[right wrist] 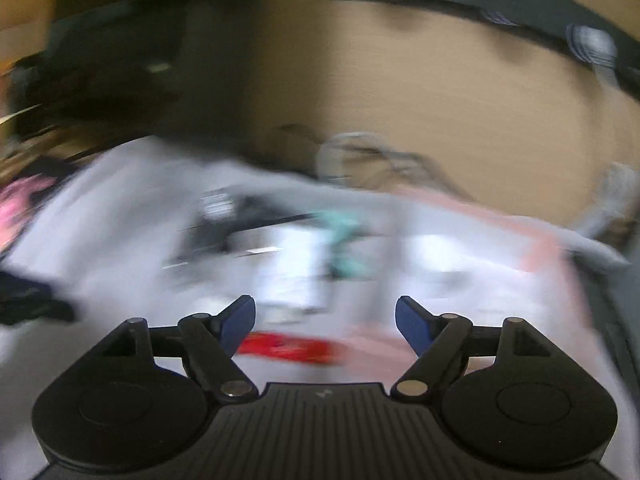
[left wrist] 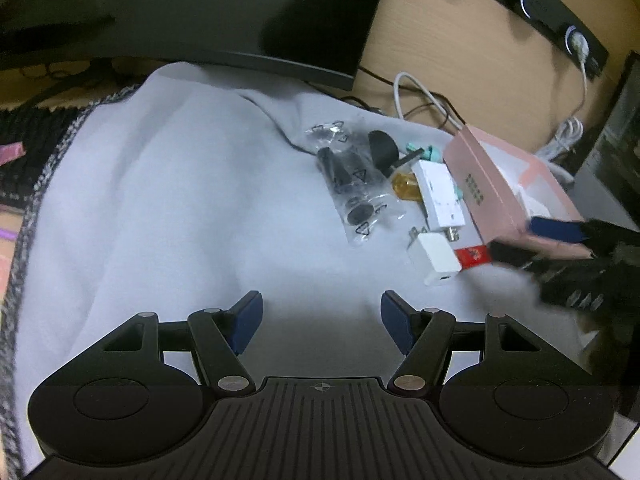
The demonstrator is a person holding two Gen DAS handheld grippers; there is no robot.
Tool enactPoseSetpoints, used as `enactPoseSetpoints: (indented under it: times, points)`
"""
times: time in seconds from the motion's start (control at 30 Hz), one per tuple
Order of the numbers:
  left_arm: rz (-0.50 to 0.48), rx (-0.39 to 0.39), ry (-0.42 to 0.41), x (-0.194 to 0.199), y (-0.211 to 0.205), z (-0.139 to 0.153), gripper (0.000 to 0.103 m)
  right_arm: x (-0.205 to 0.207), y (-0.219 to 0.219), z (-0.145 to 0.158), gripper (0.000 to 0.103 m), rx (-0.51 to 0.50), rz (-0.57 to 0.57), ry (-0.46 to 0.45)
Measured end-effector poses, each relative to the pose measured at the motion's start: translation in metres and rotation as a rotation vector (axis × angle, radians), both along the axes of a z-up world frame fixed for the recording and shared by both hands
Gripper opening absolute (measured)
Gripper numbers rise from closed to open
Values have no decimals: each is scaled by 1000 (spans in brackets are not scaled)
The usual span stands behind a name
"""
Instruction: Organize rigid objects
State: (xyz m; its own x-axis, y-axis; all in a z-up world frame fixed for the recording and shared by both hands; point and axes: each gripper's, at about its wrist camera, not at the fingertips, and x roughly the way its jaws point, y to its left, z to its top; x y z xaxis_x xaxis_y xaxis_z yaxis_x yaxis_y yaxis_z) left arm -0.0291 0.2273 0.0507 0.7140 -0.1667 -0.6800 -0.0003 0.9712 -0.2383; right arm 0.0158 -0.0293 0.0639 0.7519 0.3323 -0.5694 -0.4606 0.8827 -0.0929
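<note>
R-wrist view all blur; pink box [left wrist: 508, 188] contents hard to tell, sth white inside; right gripper [left wrist: 532, 240] jaws apart at its near corner, grip unclear; left gripper [left wrist: 322, 322] wide, empty; white charger [left wrist: 434, 258] just beside box.

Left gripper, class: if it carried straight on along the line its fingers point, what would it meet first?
The left gripper, jaws open and empty, points down at the bare pale grey fleece cloth, so it would probably meet that first. The clear plastic bag of black parts lies further on and to the right; depth is uncertain.
</note>
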Motion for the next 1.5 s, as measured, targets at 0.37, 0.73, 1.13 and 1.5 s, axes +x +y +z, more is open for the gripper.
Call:
enactPoseSetpoints:
  times: [0.37,0.73,1.13,1.5]
  points:
    - [-3,-25,6,-9,15,4,70,53,80,-20,73,-42,-114,11]
    - [48,-93,10,-18,5,1,70,111,77,-20,48,-76,-87,228]
    - [-142,-47,-46,18,-94,9,69,-4,0,11,47,-116,0,144]
    - [-95,70,9,45,-120,-8,41,-37,-79,2,58,-106,-122,208]
